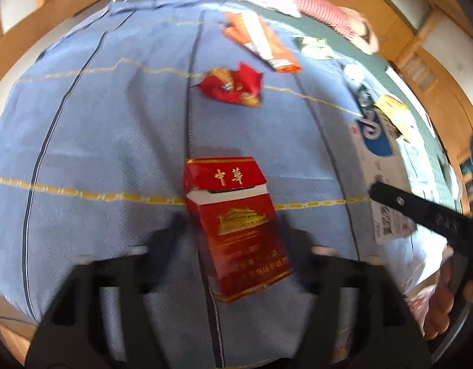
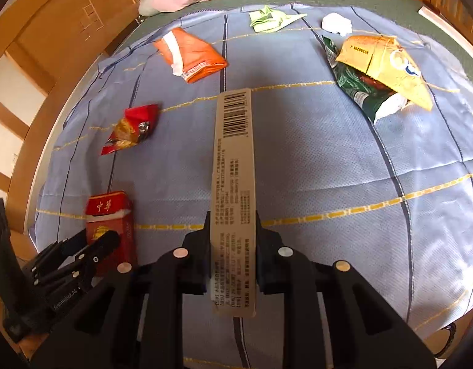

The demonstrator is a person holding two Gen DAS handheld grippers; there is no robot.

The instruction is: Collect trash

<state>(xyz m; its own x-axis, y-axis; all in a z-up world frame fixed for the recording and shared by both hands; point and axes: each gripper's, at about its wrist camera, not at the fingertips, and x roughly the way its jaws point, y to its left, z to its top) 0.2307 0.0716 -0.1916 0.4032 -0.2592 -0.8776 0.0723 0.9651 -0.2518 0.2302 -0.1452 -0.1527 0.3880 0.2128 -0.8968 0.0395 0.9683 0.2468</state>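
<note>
Red cigarette pack sits btwn left gripper fingers, spread wide, not clamped. Right gripper, beside pack, pinches barcode box.

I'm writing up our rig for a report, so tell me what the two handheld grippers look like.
Both are matte black plastic with angular, cut-out bodies. The right gripper carries round pale discs along its top. The left gripper, as the right wrist view shows it, has small silver screws and faint white lettering on its side. A bare hand holds the right one; no sleeve or cable shows.
</note>
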